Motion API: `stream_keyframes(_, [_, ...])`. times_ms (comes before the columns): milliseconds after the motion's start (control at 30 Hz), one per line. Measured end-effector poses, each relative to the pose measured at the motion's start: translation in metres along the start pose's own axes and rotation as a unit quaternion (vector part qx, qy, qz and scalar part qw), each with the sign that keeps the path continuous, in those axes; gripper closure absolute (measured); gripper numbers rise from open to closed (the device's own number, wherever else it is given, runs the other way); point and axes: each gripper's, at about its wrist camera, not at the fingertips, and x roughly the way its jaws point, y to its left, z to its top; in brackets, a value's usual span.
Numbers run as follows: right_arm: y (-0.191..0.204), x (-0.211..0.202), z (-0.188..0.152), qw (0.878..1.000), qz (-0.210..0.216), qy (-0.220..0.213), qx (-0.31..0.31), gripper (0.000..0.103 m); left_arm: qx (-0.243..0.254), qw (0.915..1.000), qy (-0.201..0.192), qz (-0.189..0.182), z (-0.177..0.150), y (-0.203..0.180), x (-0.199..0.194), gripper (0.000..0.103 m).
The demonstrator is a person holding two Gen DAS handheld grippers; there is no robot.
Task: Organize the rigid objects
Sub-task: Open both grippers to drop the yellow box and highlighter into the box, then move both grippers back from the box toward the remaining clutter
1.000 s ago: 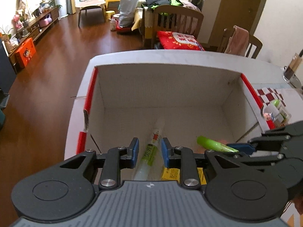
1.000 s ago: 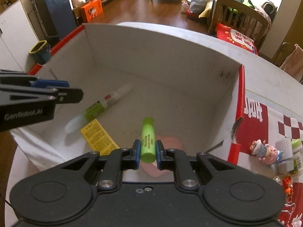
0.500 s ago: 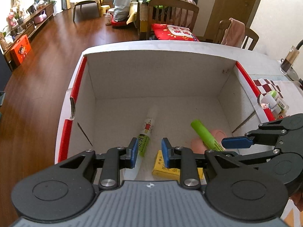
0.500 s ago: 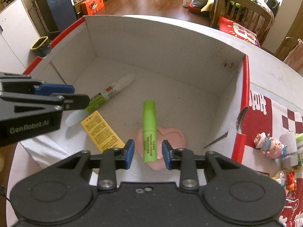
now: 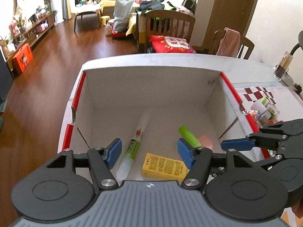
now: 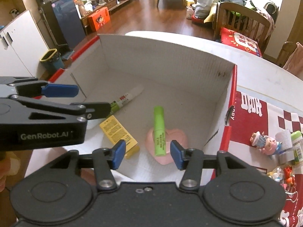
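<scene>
A white cardboard box (image 5: 151,69) with a red rim holds a white-and-green glue tube (image 5: 137,140), a yellow packet (image 5: 164,167), and a green tube (image 6: 159,130) lying across a pink heart-shaped piece (image 6: 176,138). My left gripper (image 5: 149,153) hovers above the glue tube and the yellow packet (image 6: 118,134). Its jaws are opening and nothing is pressed between them. My right gripper (image 6: 148,154) hangs over the green tube, and its jaws are also opening and hold nothing. Each gripper shows in the other's view: the left gripper (image 6: 83,100) and the right gripper (image 5: 244,137).
Small figurines and bottles (image 6: 272,143) stand on a red-and-white cloth (image 6: 251,113) right of the box. A glass jar (image 5: 283,67) sits at the table's far right. Wooden chairs (image 5: 170,24) stand behind the table, and wood floor lies beyond its left edge.
The right gripper let go of the green tube, which now lies across the pink heart. Both grippers drew back upward from the box floor and their jaws spread wider.
</scene>
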Motion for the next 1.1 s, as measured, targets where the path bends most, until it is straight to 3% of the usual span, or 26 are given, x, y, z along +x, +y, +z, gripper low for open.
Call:
stream_keyframes(333, [-0.012,-0.041,-0.011,0.999,0.022,-0.043,0.003,0.027,0.001,0.9998,-0.019,0.009,-0.003,-0.019,-0.029,0.038])
stream_keyframes(667, [-0.036,-0.095,-0.034,0.993,0.054,-0.107,-0.019,0.003,0.008,0.9987,-0.049,-0.003,-0.005,-0.056,-0.054,0.027])
stream_keyframes(1100, [-0.121,-0.139,-0.081,0.988,0.037,-0.148,-0.003,0.000,0.015,0.9955,-0.093,-0.003,-0.016,-0.127,-0.068,0.023])
